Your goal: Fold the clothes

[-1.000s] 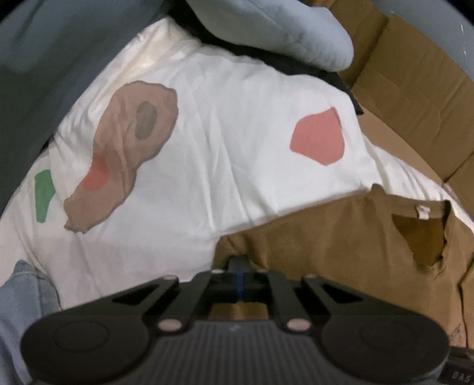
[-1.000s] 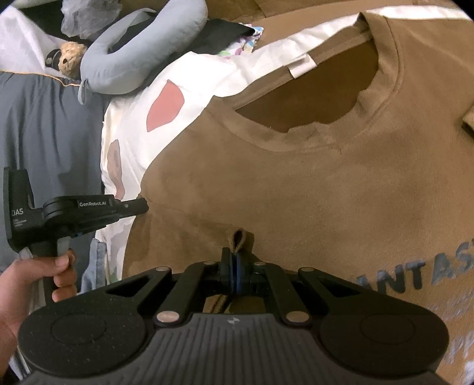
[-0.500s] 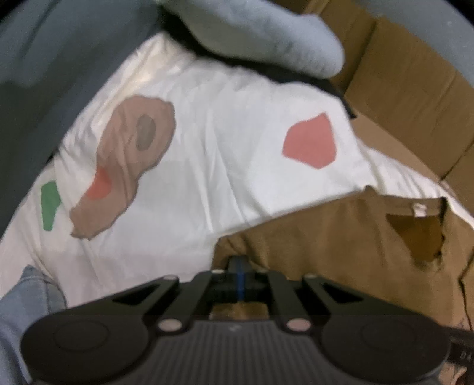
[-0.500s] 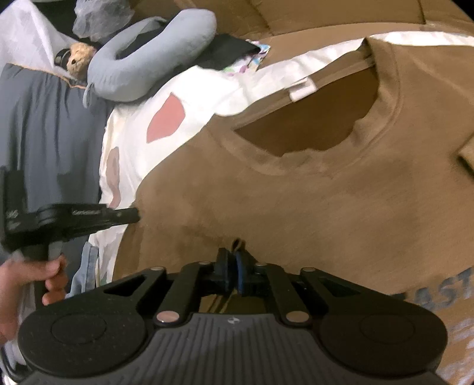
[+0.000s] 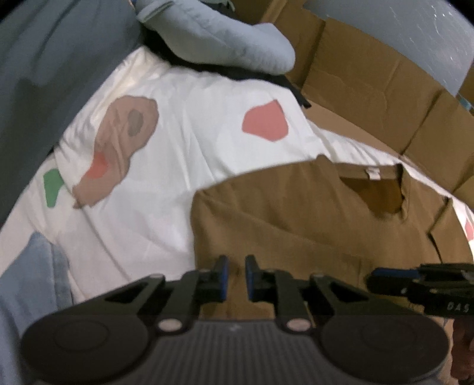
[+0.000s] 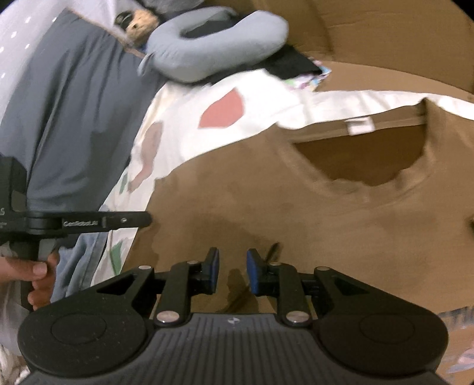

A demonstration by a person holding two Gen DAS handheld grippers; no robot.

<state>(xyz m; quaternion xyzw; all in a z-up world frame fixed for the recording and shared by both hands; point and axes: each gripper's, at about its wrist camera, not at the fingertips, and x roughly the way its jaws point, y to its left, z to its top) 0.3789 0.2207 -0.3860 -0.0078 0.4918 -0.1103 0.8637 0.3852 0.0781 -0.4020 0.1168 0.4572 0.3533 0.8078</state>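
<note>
A brown T-shirt (image 5: 296, 213) (image 6: 296, 207) lies flat on a white sheet with coloured patches (image 5: 183, 142), neck opening and white label away from me. My left gripper (image 5: 234, 277) hovers over the shirt's left edge. Its jaws are opening, a narrow gap shows, and no cloth is between the pads. My right gripper (image 6: 232, 266) hangs above the shirt's chest with its jaws opening too, and nothing is pinched. A small raised tuck of fabric (image 6: 274, 247) stands just beyond its right finger. Each gripper shows at the edge of the other's view.
A grey-blue neck pillow (image 6: 213, 50) and a small plush toy (image 6: 139, 23) lie at the far end. Dark grey bedding (image 6: 68, 124) runs along the left, denim (image 5: 32, 281) at the near left. Cardboard boxes (image 5: 370, 88) stand behind. A hand (image 6: 32, 275) grips the left tool's handle.
Both grippers let go of the pinched brown cloth and their jaws parted. Both lifted a little, and the shirt fold dropped flat.
</note>
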